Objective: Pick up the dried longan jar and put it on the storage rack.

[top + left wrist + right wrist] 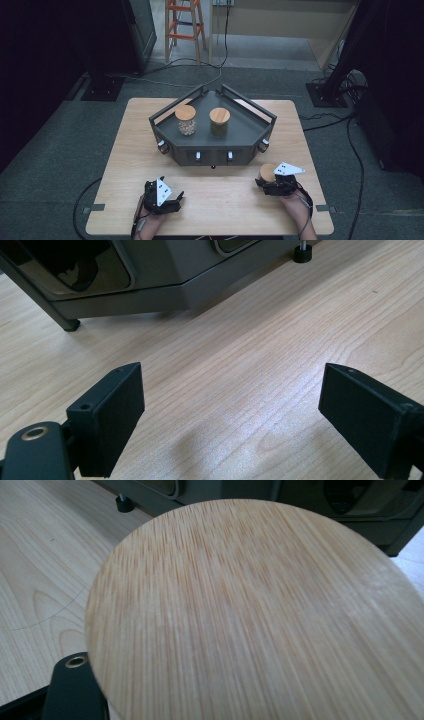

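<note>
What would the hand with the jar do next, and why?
Probably lift it toward the grey rack. The right gripper is shut on a bamboo-lidded jar on the table, and two similar jars already stand on that rack.

A light wooden table (150, 150) with rounded corners stands on a grey carpeted floor (50, 150). Beyond it, an orange and wood stepladder (184, 25) stands near a pale wall (280, 20). Black curtains (40, 45) darken the left and right sides of the room. Black cables (350, 150) trail across the floor, and dark flat stand bases (102, 87) sit at either far corner of the table.
</note>
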A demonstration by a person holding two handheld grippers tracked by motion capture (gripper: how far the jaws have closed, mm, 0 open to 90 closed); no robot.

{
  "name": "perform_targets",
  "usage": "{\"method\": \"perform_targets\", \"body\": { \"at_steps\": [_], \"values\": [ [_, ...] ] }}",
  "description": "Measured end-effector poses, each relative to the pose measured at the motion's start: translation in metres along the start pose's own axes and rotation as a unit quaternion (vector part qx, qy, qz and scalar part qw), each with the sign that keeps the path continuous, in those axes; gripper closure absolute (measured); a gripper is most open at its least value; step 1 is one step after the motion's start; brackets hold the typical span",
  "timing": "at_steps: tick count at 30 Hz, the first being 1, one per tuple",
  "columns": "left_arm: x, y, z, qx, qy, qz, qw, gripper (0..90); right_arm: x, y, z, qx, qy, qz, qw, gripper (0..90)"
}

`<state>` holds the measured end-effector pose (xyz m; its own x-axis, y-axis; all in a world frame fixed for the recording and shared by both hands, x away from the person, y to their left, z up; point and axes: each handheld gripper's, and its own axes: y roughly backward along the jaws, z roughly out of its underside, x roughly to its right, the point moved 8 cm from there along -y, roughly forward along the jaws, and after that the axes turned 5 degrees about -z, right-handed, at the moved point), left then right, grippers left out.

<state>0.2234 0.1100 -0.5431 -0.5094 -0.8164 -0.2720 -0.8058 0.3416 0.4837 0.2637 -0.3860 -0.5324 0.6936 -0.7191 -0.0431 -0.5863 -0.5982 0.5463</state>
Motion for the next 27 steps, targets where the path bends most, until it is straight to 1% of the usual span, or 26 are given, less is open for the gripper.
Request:
{"method": "perform_targets", "body": {
  "at_steps": [5, 9, 14, 19, 23, 27],
  "values": [
    [0.000, -0.001, -0.001, -0.003, -0.004, 0.001, 1.0000, 11.0, -0.003, -0.001, -0.002, 0.005, 0.004, -0.003, 1.0000, 25.5],
    [0.000, -0.001, -0.001, -0.004, -0.003, 0.002, 1.0000, 11.0, -0.004, 0.001, -0.003, 0.011, -0.001, -0.002, 0.9999, 25.5],
    [0.000, -0.001, -0.001, -0.005, -0.003, 0.003, 1.0000, 11.1, -0.005, 0.004, -0.004, 0.023, -0.005, -0.006, 0.9997, 25.5],
    [0.000, -0.001, -0.001, -0.006, -0.006, 0.004, 1.0000, 11.0, -0.008, 0.003, -0.007, 0.021, -0.001, -0.012, 0.9997, 25.5],
    [0.000, -0.001, -0.002, -0.007, -0.007, 0.004, 0.9999, 11.0, -0.013, 0.001, -0.010, 0.016, 0.007, -0.010, 0.9998, 25.5],
    [0.001, -0.002, -0.002, -0.009, -0.009, 0.004, 0.9999, 11.0, -0.016, -0.002, -0.014, 0.019, 0.012, -0.015, 0.9996, 25.5]
  ]
}}
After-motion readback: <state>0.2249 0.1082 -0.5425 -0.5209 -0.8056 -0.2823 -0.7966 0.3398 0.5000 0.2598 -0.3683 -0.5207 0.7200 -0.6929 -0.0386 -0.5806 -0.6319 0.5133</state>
